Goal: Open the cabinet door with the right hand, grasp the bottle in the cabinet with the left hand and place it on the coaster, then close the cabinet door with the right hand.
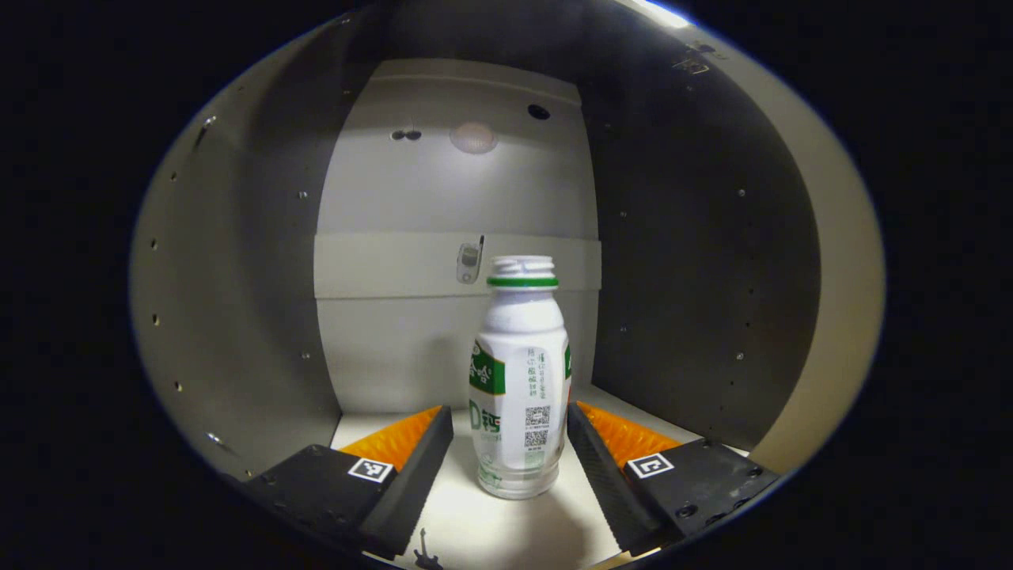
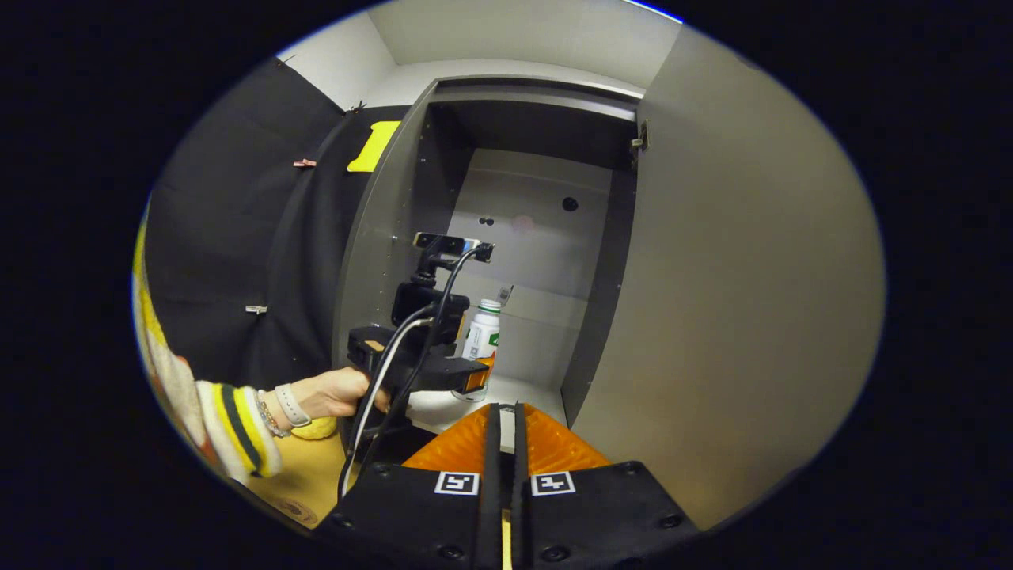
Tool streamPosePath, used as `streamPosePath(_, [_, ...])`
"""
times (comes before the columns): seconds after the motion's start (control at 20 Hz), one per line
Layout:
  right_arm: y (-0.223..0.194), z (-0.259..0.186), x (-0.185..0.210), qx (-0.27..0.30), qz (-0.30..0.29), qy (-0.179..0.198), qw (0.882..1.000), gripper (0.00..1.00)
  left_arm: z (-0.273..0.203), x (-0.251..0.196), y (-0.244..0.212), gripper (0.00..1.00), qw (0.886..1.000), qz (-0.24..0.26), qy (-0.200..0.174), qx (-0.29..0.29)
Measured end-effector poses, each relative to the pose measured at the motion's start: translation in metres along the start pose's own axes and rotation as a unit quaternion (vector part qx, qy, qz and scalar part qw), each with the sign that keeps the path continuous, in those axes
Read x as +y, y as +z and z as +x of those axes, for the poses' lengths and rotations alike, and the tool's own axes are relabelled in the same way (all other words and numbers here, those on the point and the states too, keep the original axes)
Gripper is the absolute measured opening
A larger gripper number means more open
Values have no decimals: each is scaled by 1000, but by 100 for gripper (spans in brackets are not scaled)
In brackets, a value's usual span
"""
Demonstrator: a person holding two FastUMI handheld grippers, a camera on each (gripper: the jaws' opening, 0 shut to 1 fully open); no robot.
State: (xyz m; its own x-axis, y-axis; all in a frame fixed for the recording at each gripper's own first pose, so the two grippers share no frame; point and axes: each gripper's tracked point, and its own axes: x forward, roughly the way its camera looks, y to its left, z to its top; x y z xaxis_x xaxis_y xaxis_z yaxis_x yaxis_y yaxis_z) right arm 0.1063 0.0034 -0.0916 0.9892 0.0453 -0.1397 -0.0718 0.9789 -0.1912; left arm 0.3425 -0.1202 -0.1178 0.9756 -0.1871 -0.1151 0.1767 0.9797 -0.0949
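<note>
The left gripper (image 1: 510,431) is spread wide, the drink bottle (image 1: 518,380) upright between its fingers — untouched, on the cabinet shelf (image 1: 491,530). An off-centre squeeze could tip it.

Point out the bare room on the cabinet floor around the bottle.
Bare cabinet floor lies in front of the bottle, and behind it up to the back wall. Its flanks are crowded: the open left gripper straddles it, fingers close on both sides.
</note>
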Motion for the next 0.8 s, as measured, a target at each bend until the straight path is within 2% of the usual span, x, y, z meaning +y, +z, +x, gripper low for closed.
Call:
streamPosePath(0.2, [-1,3,3,-1,-3,5,1000,9,10,0,2,92,1000,18,2,-1])
streamPosePath(0.25, [-1,6,4,0,-1,5,1000,9,13,0,-1,95,1000,18,1,5])
streamPosePath(0.3, [-3,6,5,0,3,7,1000,9,16,-1,-1,92,1000,15,-1,7])
streamPosePath(0.45, [-4,9,5,3,0,3,1000,9,27,-2,-1,92,1000,11,-10,6])
streamPosePath(0.6, [-8,13,4,13,6,6,1000,9,23,-10,2,76,1000,4,-22,4])
streamPosePath(0.8, [-7,13,1,11,18,0,1000,9,-6,-22,21,73,998,-10,-57,-14])
